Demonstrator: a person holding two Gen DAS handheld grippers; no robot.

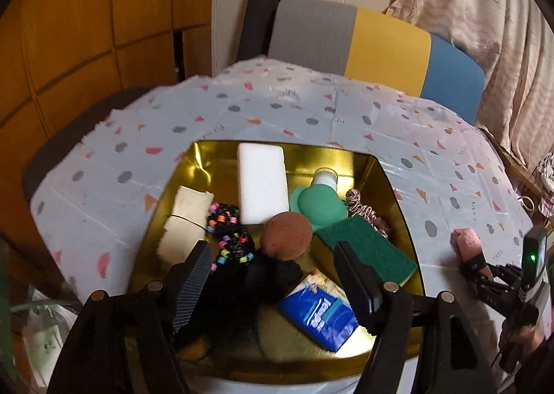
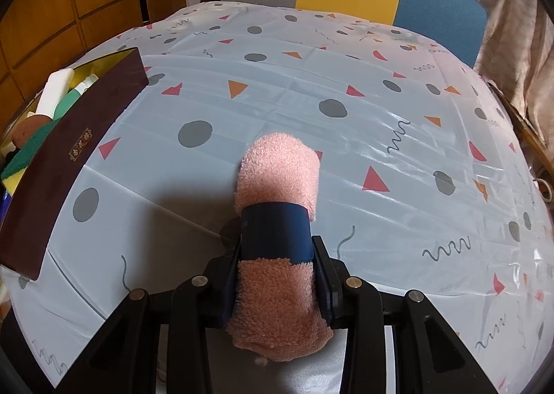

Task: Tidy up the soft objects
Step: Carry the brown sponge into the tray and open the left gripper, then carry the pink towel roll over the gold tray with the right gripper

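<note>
the left gripper [image 1: 273, 269] hangs over the gold-lined box [image 1: 387, 186] with its jaws spread wide and nothing pressed between them. under the gap lie a black fuzzy thing [image 1: 277, 276], too dark to name more closely, and a black band strung with coloured beads [image 1: 230, 231]. a blue tissue pack [image 1: 316, 316] sits just by the right finger, and a green-and-yellow scouring sponge [image 1: 368, 248] lies beyond it. farther in are a brown ball [image 1: 285, 236], a teal silicone piece [image 1: 318, 208] with a small white bottle [image 1: 325, 179] behind it, a pink scrunchie [image 1: 363, 210], a white foam block [image 1: 261, 182] and a beige folded cloth [image 1: 185, 224] at the left wall.

the right gripper [image 2: 278, 285] is closed on a rolled pink towel [image 2: 277, 172], pads pressing its sides just behind a dark blue paper band [image 2: 275, 234] that wraps the roll. the roll's far end rests on the patterned tablecloth [image 2: 381, 123], well apart from the box, whose dark maroon outer wall [image 2: 65, 165] shows at the left of the right wrist view.

behind the table stands a chair with a grey, yellow and blue back [image 1: 377, 44], a curtain [image 1: 484, 12] to its right and wooden panelling [image 1: 86, 12] to its left.
</note>
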